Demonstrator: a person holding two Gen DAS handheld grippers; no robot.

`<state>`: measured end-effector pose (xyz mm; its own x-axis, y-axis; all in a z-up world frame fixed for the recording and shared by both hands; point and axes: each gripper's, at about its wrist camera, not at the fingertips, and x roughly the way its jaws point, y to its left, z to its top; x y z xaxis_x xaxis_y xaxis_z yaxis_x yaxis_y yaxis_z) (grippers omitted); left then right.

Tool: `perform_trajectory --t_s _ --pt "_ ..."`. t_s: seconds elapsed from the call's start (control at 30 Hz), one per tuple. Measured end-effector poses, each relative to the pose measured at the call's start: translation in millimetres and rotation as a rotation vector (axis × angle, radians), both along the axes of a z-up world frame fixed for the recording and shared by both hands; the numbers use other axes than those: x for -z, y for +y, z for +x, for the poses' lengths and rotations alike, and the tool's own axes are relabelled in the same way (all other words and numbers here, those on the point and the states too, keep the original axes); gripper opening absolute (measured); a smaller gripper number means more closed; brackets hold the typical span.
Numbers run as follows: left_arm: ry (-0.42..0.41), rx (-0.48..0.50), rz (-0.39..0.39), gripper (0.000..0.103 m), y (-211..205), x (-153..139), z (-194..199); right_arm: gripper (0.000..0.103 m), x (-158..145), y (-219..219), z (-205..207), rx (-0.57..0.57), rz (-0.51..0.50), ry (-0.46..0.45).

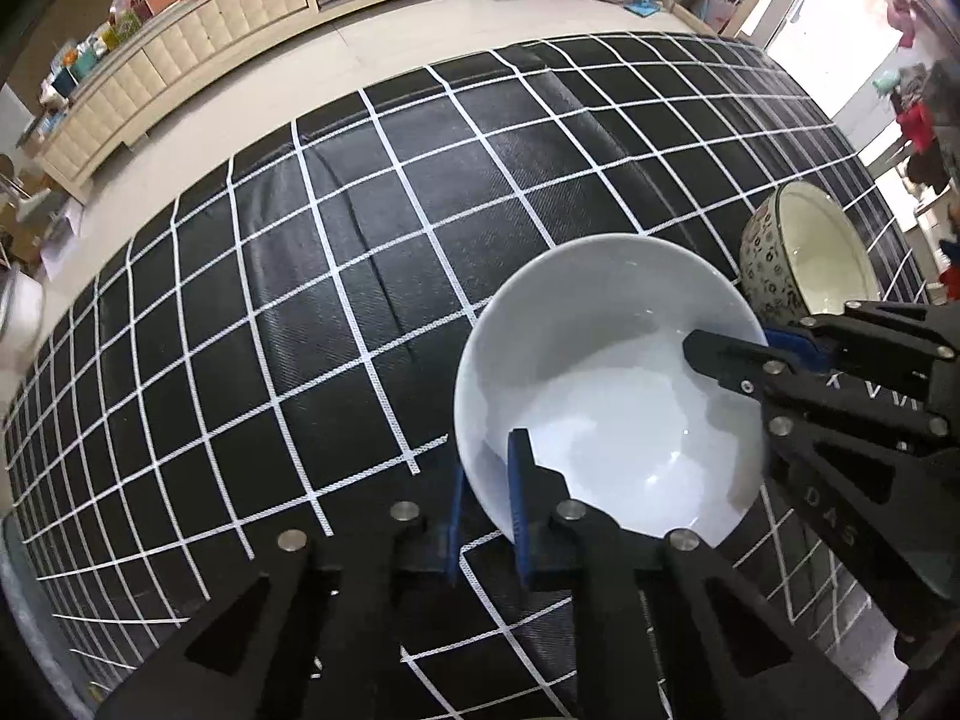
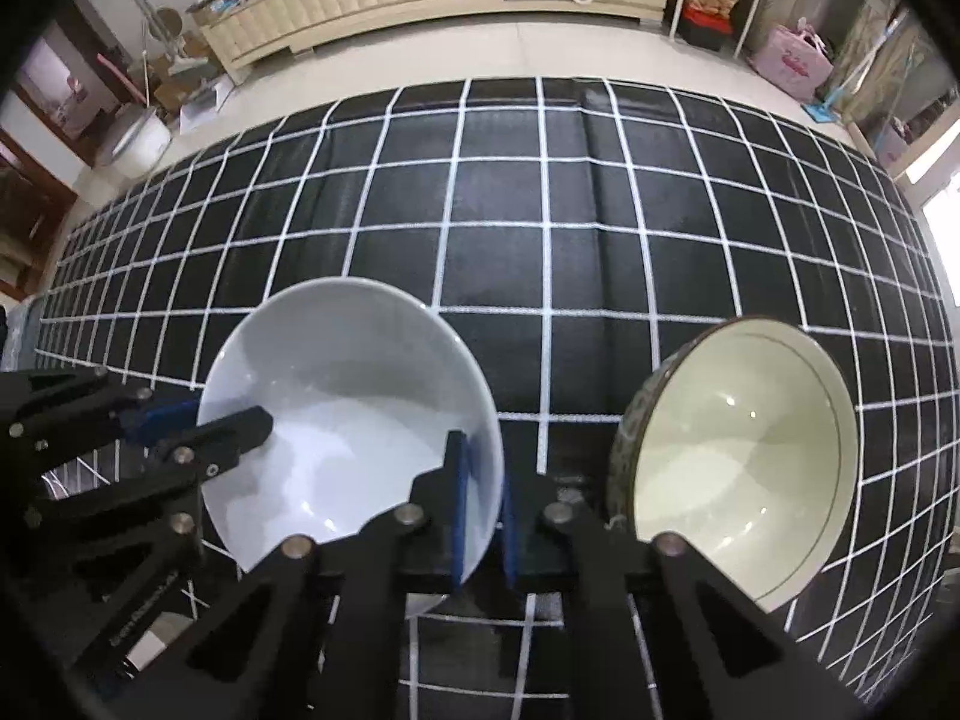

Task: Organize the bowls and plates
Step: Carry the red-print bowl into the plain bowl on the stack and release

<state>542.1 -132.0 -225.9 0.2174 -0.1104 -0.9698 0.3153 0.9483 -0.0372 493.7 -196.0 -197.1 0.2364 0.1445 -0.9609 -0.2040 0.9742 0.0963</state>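
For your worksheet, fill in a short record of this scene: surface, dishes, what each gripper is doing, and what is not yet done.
Surface: black tablecloth with white grid lines
Held dish: plain white ceramic bowl
Left gripper: shut on the white bowl's rim
Right gripper: shut on the opposite rim
Other dish: cream-lined bowl with patterned outside, beside the white bowl, apart from it
Not yet done: bowls not stacked
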Motion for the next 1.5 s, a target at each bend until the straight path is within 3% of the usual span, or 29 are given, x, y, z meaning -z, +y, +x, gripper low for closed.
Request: perform_trajectory --t_s 0.17,0.3,0.5,0.73,0.93,1.17,1.5 --pt "0.011 -0.004 -0.008 0.012 3 -3 -1 0.01 -5 -4 -7 0.015 0.036 0.002" --pt "-0.028 -0.021 0.016 0.011 8 -21 2 0.01 -30 6 -22 -0.005 0.033 -0.033" --pt "-0.083 -0.042 0.0 0.011 27 -65 -24 0.01 -70 17 -44 -0.033 0.05 -0.083" --pt "-0.092 -0.069 -0.014 0.011 52 -86 -74 0.009 -90 34 -85 -0.071 0.059 -0.098" --pt "-0.101 -0.087 0.001 0.012 64 -85 -122 0.009 -84 56 -105 -0.092 0.062 -0.085" --pt "-0.054 -0.118 -0.01 0.012 77 -61 -159 0.009 -63 71 -133 -0.114 0.055 -0.044" --pt "-0.016 -0.154 -0.021 0.011 91 -36 -186 0.009 -34 84 -157 -0.135 0.039 0.005"
